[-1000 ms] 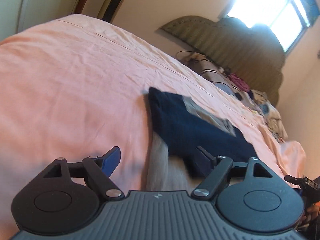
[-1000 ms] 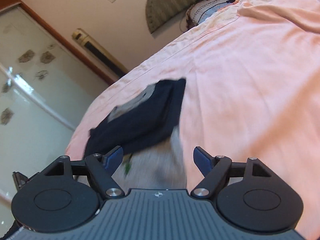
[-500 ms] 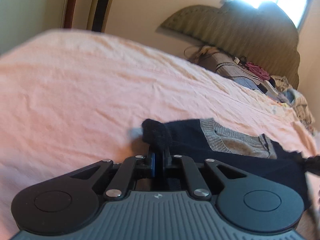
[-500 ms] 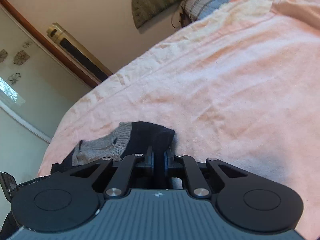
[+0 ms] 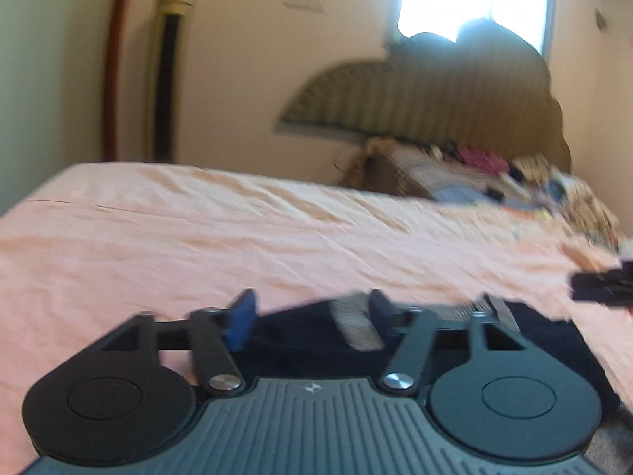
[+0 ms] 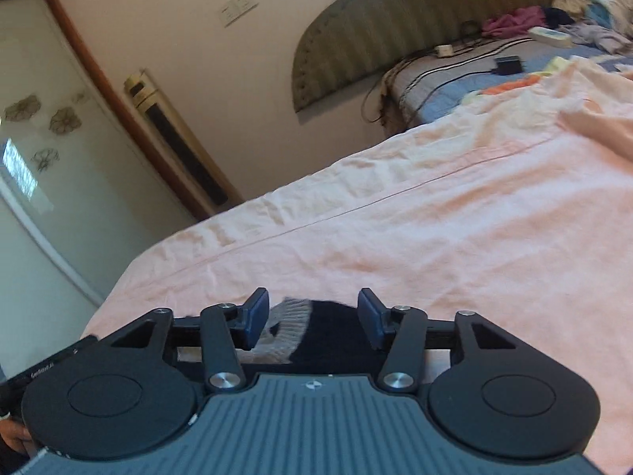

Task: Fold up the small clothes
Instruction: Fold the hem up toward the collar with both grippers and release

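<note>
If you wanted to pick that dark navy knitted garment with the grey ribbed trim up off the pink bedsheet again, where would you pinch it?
Probably at an outer edge near the grey ribbed trim of the dark navy knitted garment. It lies flat and limp on the pink bedsheet, so a low approach from the near side, one finger slipping under the edge, seems best.

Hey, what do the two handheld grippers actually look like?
Both match: the left gripper and right gripper have a grey ribbed body with a small white logo, two black round discs, black linkage arms with silver pivot screws, and blue finger pads.
</note>
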`<state>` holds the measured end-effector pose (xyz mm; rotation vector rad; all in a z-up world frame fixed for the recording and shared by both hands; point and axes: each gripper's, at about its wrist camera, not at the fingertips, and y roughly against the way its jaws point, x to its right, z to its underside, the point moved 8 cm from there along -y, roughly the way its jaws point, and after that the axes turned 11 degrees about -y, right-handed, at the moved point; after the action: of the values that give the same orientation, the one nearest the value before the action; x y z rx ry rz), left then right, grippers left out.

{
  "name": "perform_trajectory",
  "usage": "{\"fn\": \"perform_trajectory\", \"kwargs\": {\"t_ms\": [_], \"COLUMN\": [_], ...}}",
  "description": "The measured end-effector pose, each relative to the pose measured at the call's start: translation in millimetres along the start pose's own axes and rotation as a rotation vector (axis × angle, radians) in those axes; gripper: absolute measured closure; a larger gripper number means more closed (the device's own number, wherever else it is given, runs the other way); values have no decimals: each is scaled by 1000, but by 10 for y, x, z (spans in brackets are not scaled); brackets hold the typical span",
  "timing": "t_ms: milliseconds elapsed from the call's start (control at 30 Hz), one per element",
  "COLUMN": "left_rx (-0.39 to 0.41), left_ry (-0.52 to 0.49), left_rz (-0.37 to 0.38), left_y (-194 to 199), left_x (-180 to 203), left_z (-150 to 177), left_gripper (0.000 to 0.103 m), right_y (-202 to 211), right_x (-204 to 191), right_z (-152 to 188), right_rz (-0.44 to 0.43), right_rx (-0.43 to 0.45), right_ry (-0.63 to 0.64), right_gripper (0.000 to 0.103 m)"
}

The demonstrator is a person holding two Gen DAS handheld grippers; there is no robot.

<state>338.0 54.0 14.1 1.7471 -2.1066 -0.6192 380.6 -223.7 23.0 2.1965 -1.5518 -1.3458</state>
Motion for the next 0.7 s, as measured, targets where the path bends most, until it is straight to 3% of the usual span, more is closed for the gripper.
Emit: {"fn": "perform_trajectory", "kwargs": {"t_ms": [33, 133, 167, 233, 333, 367, 433, 500, 567, 633, 700], "left_rx": [-45, -225, -242, -238, -259, -258, -226, -218, -159, -82, -56], "left_ry": [-48, -114, -132, -189, -164, -177, -187, -217, -218, -156, -73], "left_rz": [13, 34, 12, -36, -54, -84, -144, -166, -196, -169, -79], "left_y": [-175, -690, -798, -944, -1131, -1195, -1239, -1187, -978, -645, -327], "left_x": [179, 460, 480, 506, 460, 442, 406, 433, 392, 329, 304], "left_z": [23, 146, 154, 106, -9, -33, -44, -73, -136, -187, -84], "left_gripper": [37, 37, 37, 37, 35, 35, 34, 35, 35, 36, 35], "right_y": [-172, -691, -840, -956, -1082, -1136, -1183, -1158, -999, -628, -270], "right_x": [-102, -301, -270, -292, -265, -245, -157, -145, -137, -212, -308], "right_z": [67, 250, 293, 261, 188, 202, 175, 156, 113, 74, 205], "right_rz": [25, 107, 150, 199, 265, 311, 326, 326, 331, 251, 143], "right_rx": [-31, -133, -178, -141, -102, -85, -54, -57, -44, 33, 54], "right_ry": [47, 164, 172, 241, 302, 361, 323, 318, 275, 211, 164], "right_gripper": [36, 38, 36, 36, 36, 29, 11, 10, 15, 15, 6]}}
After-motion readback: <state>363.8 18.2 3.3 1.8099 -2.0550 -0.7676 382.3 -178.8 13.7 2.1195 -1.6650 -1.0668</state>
